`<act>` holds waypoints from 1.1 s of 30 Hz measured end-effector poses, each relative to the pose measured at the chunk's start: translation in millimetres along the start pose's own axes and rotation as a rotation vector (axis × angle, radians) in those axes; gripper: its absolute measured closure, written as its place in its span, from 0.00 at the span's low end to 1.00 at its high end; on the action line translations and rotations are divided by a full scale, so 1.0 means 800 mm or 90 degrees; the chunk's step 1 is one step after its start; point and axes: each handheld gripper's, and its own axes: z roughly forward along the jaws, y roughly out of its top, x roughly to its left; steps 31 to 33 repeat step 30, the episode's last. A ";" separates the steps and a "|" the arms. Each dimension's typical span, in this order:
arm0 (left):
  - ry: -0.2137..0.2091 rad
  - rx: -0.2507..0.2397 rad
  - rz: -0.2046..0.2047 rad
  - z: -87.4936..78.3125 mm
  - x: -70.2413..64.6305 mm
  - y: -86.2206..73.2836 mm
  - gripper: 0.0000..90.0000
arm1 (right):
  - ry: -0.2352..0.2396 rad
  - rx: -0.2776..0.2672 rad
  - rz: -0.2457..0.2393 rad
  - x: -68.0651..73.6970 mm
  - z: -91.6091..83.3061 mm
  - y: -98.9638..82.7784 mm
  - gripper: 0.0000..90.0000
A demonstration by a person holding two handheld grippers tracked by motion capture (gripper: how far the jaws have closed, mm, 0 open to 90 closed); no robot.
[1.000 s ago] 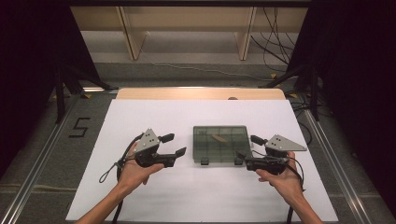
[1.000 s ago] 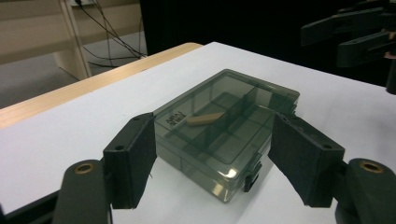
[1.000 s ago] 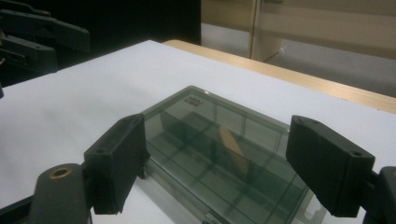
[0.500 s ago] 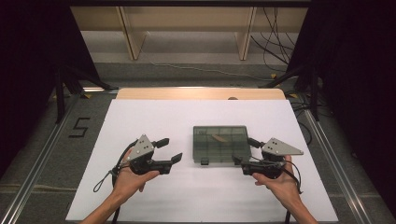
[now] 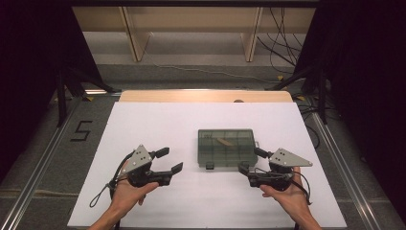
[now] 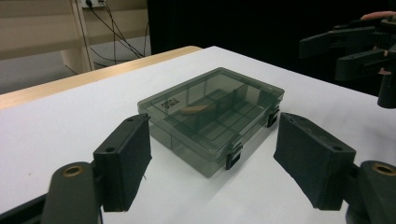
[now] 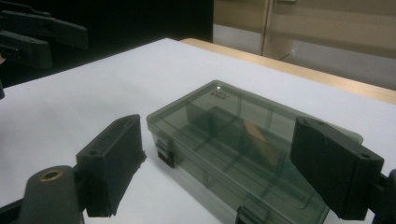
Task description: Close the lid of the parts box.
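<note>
left gripper [image 5: 171,160]: spread wide, empty | right gripper [image 5: 251,160]: spread wide, empty | organizer box [image 5: 226,147]: between, untouched

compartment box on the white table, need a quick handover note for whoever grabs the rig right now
Left tool: open, holding nothing, off the table to the left of the compartment box, not touching it.
Right tool: open, holding nothing, close by the box's front right corner; contact cannot be told.
The box sits on the white table, lid shut, both front latches down. A small tan piece lies in one compartment.
Done: nothing visible; the box is unopened.
Left: probably undo the latches and lift the lid.
</note>
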 end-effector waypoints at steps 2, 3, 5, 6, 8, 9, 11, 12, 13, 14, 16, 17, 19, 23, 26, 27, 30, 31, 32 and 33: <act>0.008 0.002 -0.004 -0.002 -0.001 0.000 0.29 | 0.005 -0.004 0.003 0.001 0.001 -0.001 0.20; 0.007 0.002 0.004 -0.003 -0.001 0.000 0.28 | -0.003 -0.004 -0.003 0.001 0.001 0.000 0.19; 0.006 -0.004 0.007 -0.004 -0.004 0.001 0.26 | 0.008 -0.008 -0.005 0.005 0.003 0.000 0.19; 0.005 -0.012 0.015 -0.005 -0.005 0.001 0.26 | 0.006 -0.005 -0.009 0.007 0.003 0.000 0.19; 0.003 -0.020 0.017 -0.006 -0.007 0.002 0.25 | 0.007 -0.009 -0.014 0.007 0.003 0.000 0.19; 0.005 -0.015 0.018 -0.007 -0.007 0.002 0.23 | 0.012 -0.013 -0.012 0.008 0.002 0.002 0.19; 0.007 -0.014 0.015 -0.007 -0.006 0.001 0.23 | 0.011 -0.016 -0.012 0.008 0.002 0.002 0.18; 0.006 -0.015 0.016 -0.006 -0.005 0.001 0.23 | 0.014 -0.020 -0.013 0.008 0.001 0.002 0.18; 0.006 -0.012 0.018 -0.006 -0.004 0.001 0.23 | 0.010 -0.021 -0.013 0.007 0.001 0.002 0.18; 0.007 -0.010 0.012 -0.006 -0.004 0.000 0.23 | 0.010 -0.024 -0.013 0.006 0.000 0.002 0.18; 0.006 -0.008 0.011 -0.005 -0.004 -0.001 0.23 | 0.013 -0.027 -0.010 0.006 0.000 0.002 0.18; 0.006 -0.008 0.010 -0.005 -0.004 -0.001 0.23 | 0.011 -0.031 -0.011 0.005 0.000 0.001 0.18; 0.004 -0.007 0.014 -0.005 -0.005 -0.002 0.23 | 0.009 -0.024 -0.013 0.005 0.000 0.001 0.18; 0.002 -0.008 0.012 -0.003 -0.006 -0.003 0.23 | 0.010 -0.023 -0.013 0.005 0.000 0.001 0.18; 0.004 -0.005 0.020 -0.004 -0.006 -0.002 0.23 | 0.012 -0.024 -0.014 0.005 0.001 0.000 0.18; 0.004 -0.007 0.019 -0.004 -0.006 -0.002 0.23 | 0.009 -0.022 -0.016 0.005 0.001 0.000 0.18; 0.005 -0.006 0.012 -0.004 -0.006 -0.003 0.23 | 0.012 -0.019 -0.018 0.004 0.001 0.000 0.18; 0.005 -0.006 0.012 -0.004 -0.006 -0.003 0.23 | 0.012 -0.019 -0.018 0.004 0.001 0.000 0.18; 0.005 -0.006 0.012 -0.004 -0.006 -0.003 0.23 | 0.012 -0.019 -0.018 0.004 0.001 0.000 0.18; 0.005 -0.006 0.012 -0.004 -0.006 -0.003 0.23 | 0.012 -0.019 -0.018 0.004 0.001 0.000 0.18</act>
